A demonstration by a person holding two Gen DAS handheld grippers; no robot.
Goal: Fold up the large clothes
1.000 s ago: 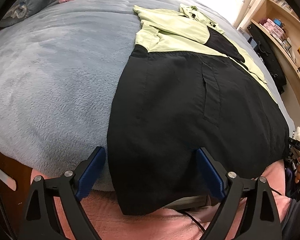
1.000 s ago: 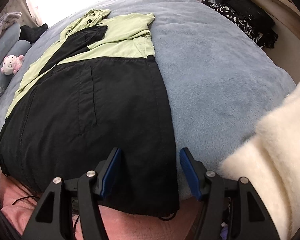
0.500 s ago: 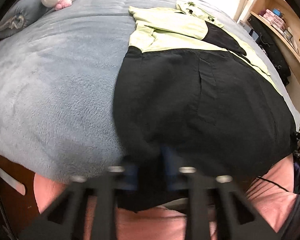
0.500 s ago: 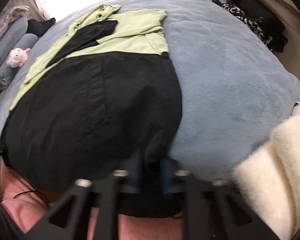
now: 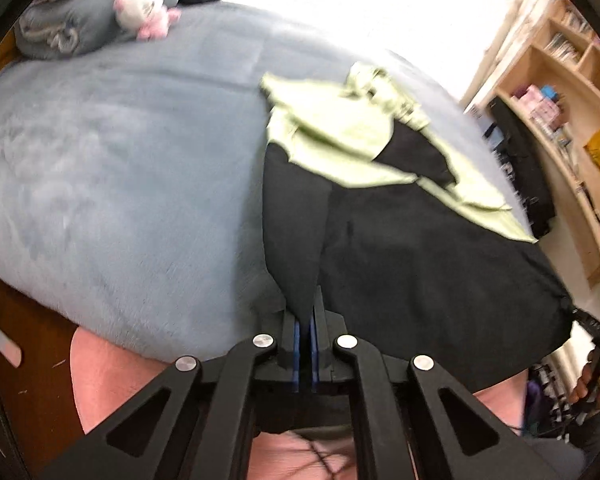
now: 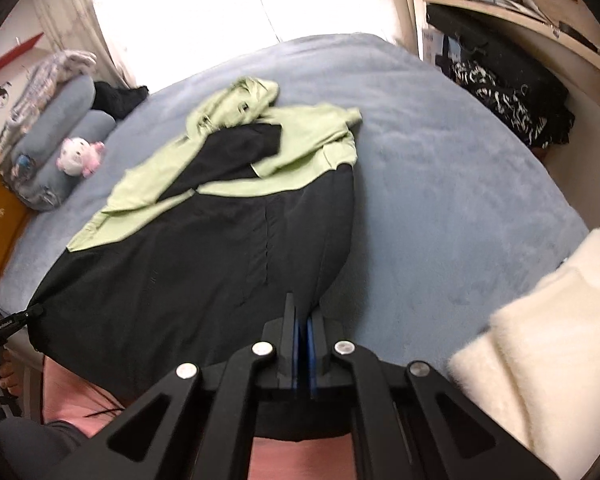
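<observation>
A big bed [image 6: 440, 184] with a soft blue-gray blanket

A black and green jacket [image 6: 204, 248], a little pink-and-white plush toy [image 6: 78, 156] and gray pillows [image 6: 56, 152] are lying on it.

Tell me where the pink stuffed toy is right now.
The stuffed toy sits at the far left of the bed, leaning on the grey pillows, well away from the jacket; the right wrist view shows it far left too.

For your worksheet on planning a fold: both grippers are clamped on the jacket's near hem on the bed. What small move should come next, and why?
Probably lift both corners together and carry the hem toward the green hood end. The left gripper and right gripper are each shut on the black hem of the jacket, which lies lengthwise on the bed, sleeves already folded in.
</observation>
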